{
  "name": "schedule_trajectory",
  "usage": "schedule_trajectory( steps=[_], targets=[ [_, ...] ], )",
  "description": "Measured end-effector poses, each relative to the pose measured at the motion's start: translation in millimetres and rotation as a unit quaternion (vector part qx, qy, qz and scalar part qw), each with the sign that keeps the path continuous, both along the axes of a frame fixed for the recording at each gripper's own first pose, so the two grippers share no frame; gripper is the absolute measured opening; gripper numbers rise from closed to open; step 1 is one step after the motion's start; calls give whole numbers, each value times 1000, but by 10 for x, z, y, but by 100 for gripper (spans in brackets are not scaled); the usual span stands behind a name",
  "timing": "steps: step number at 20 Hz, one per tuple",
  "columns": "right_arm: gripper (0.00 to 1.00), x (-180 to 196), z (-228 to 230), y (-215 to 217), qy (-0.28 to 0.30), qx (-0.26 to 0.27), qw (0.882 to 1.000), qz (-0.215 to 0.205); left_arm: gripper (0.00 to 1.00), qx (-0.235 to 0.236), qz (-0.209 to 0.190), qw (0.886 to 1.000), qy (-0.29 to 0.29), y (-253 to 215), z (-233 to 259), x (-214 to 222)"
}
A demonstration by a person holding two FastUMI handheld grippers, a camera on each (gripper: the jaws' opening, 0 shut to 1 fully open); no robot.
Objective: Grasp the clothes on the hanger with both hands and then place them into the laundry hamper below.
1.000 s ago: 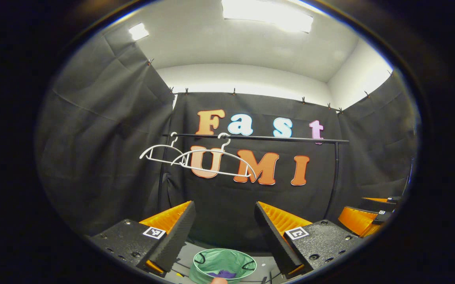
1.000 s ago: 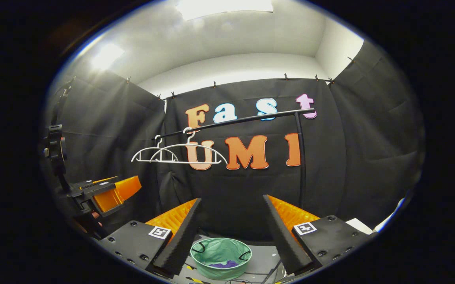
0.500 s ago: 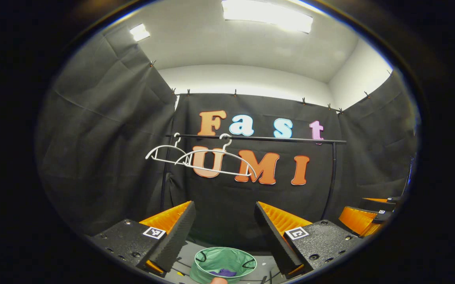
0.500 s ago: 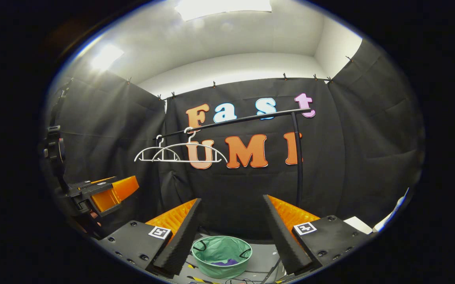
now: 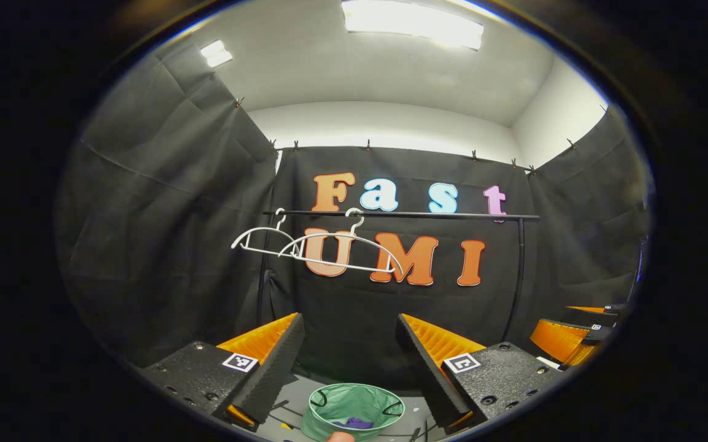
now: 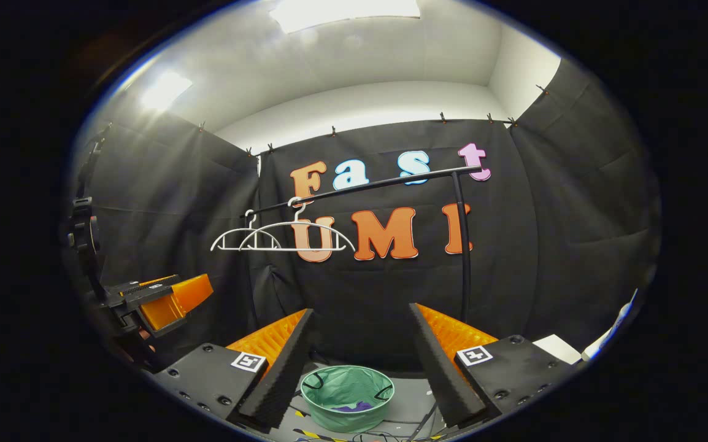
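Observation:
Two bare white hangers (image 5: 323, 248) (image 6: 283, 236) hang at the left end of a black rail (image 5: 403, 215) (image 6: 378, 184). Below on the floor stands a green laundry hamper (image 5: 355, 411) (image 6: 346, 396) with a purple garment (image 5: 354, 423) (image 6: 354, 407) lying inside. My left gripper (image 5: 349, 322) is open, fingers wide apart with nothing between them, well back from the rail. My right gripper (image 6: 360, 313) is open and holds nothing. In the right gripper view the left gripper (image 6: 157, 301) shows off to the left; in the left gripper view the right gripper (image 5: 575, 334) shows at far right.
The rail's black upright post (image 5: 516, 276) (image 6: 464, 245) stands at the right end of the rack. Black cloth walls close in the booth on three sides. Cables and yellow-black tape (image 6: 311, 434) lie on the grey floor near the hamper.
Both views have drifted slightly; the hamper and rack sit a little to the right in the left gripper view. Both grippers stay open and the hangers stay bare.

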State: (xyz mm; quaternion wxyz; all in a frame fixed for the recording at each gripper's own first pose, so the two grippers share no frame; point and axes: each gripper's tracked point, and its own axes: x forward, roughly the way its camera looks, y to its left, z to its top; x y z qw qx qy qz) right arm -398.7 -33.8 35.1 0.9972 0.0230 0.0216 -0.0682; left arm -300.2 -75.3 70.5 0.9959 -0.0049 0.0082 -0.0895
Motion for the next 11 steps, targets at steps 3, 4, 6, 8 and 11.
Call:
schedule_trajectory(
  steps=[3, 4, 6, 8, 11],
  targets=[
    [98, -15, -20, -33, 3, 7, 1000, -4, 92, -2, -6, 1000, -1, -31, 19, -18],
    [98, -25, -25, -52, 3, 7, 1000, -7, 92, -3, -8, 1000, -1, -55, 11, -5],
    [98, -40, -28, -106, 4, 8, 1000, -13, 92, -4, -17, 1000, 2, -118, -12, -5],
    [98, -41, -26, -142, 4, 11, 1000, -18, 92, -2, -21, 1000, 4, -150, -36, 33],
    [98, -24, -43, -157, 5, 10, 1000, -22, 92, -6, -24, 1000, 3, -181, -50, 64]
  ],
)
